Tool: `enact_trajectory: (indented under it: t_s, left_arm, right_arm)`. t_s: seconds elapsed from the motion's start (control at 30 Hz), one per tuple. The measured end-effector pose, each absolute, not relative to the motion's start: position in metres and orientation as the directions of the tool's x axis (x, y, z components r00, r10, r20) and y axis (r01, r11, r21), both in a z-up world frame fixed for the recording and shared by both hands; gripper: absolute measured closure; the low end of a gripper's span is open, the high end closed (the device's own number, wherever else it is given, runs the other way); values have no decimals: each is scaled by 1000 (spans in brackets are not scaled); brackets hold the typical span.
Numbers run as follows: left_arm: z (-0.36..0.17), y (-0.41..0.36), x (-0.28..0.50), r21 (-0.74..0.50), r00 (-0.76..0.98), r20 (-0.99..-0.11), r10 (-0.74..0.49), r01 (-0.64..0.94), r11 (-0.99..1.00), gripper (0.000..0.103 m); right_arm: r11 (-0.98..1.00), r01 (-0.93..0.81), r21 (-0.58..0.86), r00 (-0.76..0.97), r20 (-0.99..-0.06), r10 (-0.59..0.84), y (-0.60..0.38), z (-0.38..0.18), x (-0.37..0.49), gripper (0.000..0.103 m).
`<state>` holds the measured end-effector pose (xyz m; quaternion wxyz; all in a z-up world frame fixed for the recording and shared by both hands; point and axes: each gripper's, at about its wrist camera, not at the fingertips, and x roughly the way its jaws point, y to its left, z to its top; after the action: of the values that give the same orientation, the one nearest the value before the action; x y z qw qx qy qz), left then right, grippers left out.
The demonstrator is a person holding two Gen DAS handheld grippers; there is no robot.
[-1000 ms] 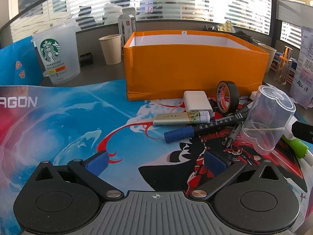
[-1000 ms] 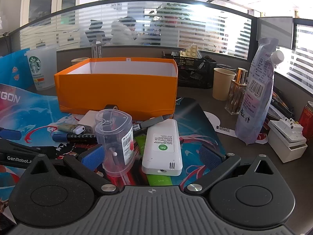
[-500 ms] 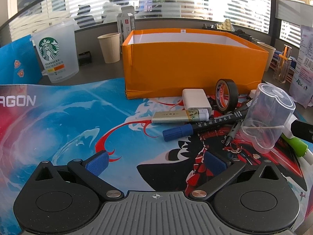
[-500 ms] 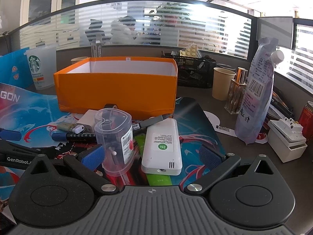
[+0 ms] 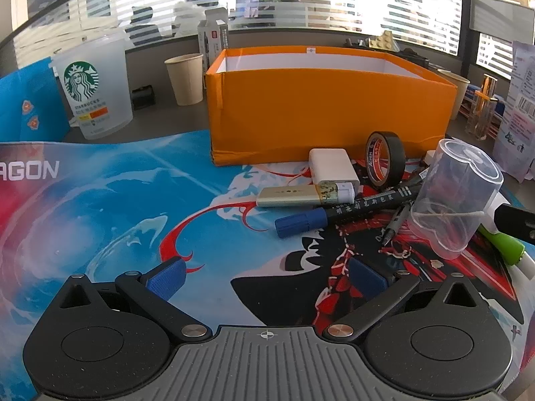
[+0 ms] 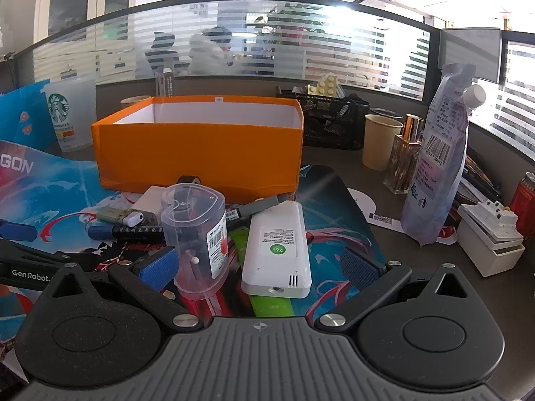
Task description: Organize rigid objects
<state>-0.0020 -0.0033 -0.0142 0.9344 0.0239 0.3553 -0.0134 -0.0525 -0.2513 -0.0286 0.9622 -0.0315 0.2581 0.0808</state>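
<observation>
An open orange box (image 5: 327,107) stands behind a heap of items on the printed mat; it also shows in the right wrist view (image 6: 200,153). The heap holds a black tape roll (image 5: 384,160), a white charger (image 5: 332,170), a gold lighter (image 5: 294,196), a blue-capped marker (image 5: 344,209) and a clear plastic jar (image 5: 454,200). My left gripper (image 5: 265,275) is open and empty, low over the mat in front of the heap. My right gripper (image 6: 257,264) is open around a white remote (image 6: 277,247), with the clear jar (image 6: 197,234) by its left finger.
A Starbucks cup (image 5: 92,90) and a paper cup (image 5: 185,78) stand left of the box. On the right are a pouch bag (image 6: 438,157), a paper cup (image 6: 379,142), a white socket box (image 6: 490,237), a red can (image 6: 526,200) and a black basket (image 6: 331,123).
The left gripper has eased back and left a little, so the heap sits slightly farther. The right gripper has hardly moved.
</observation>
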Motion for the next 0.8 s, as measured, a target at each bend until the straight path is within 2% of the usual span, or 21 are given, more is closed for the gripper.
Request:
enact_trajectory:
  t_s: [0.3, 0.43, 0.6, 0.7, 0.8]
  left_arm:
    - [-15, -2, -1, 32, 749, -662, -15, 47, 998, 0]
    - [-14, -2, 1, 61, 782, -623, -38, 96, 994, 0]
    - [-14, -5, 12, 103, 807, -585, -81, 173, 980, 0]
    - [-16, -10, 20, 132, 813, -571, -114, 228, 965, 0]
    - [-19, -15, 26, 159, 818, -556, -145, 276, 948, 0]
  right_arm:
    - [983, -182, -13, 849, -507, 151, -249, -29, -53, 0]
    - [972, -236, 18, 868, -446, 219, -247, -26, -60, 0]
    - [950, -312, -20, 889, -360, 285, -239, -28, -63, 0]
    - [944, -329, -10, 887, -346, 306, -239, -28, -56, 0]
    - [941, -339, -13, 874, -375, 310, -238, -30, -43, 3]
